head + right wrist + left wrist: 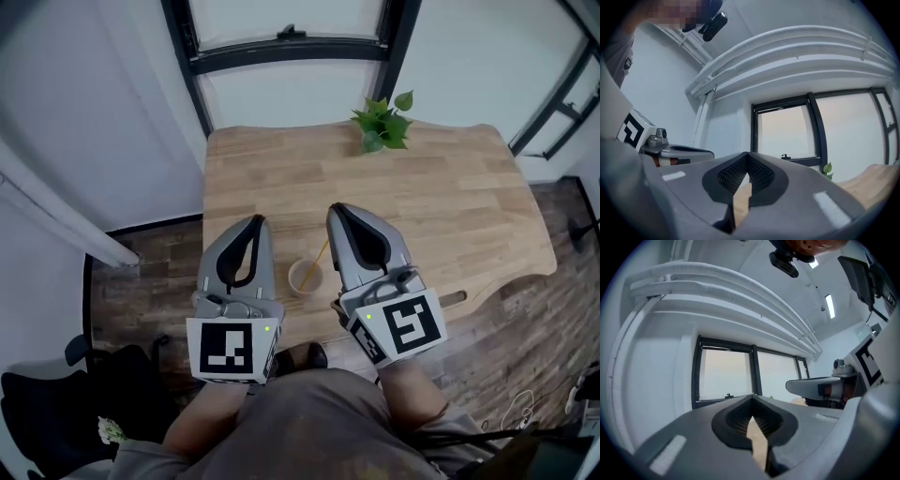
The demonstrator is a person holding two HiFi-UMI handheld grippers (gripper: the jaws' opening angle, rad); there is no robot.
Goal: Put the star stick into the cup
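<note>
A small tan cup (303,278) stands near the front edge of the wooden table (441,202). A thin yellow stick (319,258) leans out of the cup toward the right; its upper end passes behind my right gripper, and I see no star. My left gripper (256,222) hovers just left of the cup and my right gripper (336,209) just right of it. In the left gripper view the left gripper (752,399) has its jaws closed tip to tip on nothing. The right gripper (749,154) looks the same, shut and empty.
A small green potted plant (382,123) stands at the table's far edge, and its leaves (828,168) show in the right gripper view. A black-framed window (291,42) is behind the table. Dark wood floor (141,281) lies to the left, with a black chair base (80,352).
</note>
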